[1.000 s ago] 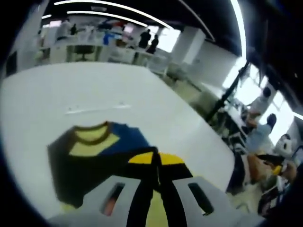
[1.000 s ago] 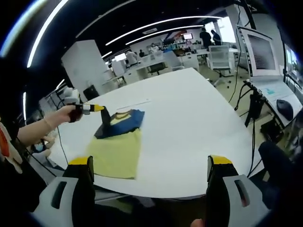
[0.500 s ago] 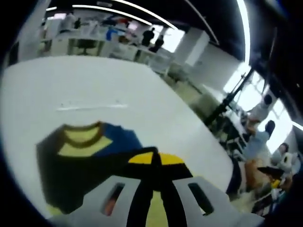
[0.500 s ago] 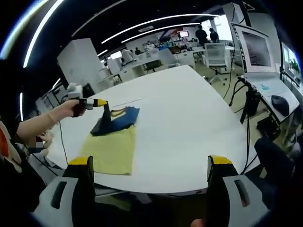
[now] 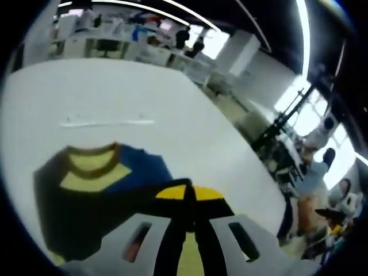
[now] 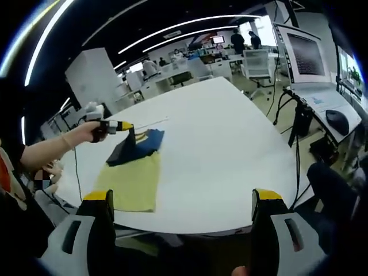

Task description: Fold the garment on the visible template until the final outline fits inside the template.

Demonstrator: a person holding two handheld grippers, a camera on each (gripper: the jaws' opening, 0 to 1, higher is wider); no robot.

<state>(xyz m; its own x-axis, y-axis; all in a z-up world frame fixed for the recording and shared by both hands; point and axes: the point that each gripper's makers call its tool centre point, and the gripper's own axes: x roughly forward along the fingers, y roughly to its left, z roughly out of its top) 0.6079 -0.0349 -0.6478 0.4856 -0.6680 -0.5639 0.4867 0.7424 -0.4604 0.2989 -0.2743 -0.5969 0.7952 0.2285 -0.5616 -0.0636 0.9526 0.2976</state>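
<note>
Garment [image 5: 109, 184]: yellow, blue and dark panels, part-folded; left gripper [image 5: 190, 198] pinches its edge. Right gripper [image 6: 183, 201]: jaws apart, nothing held.

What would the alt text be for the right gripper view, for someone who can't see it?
A yellow, navy and blue garment lies on a white table, one edge lifted by the left gripper. The right gripper hangs open in the foreground, off the table's near edge.

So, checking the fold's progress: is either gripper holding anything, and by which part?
The left gripper pinches the garment's dark sleeve edge, lifted; the right gripper holds nothing.
</note>
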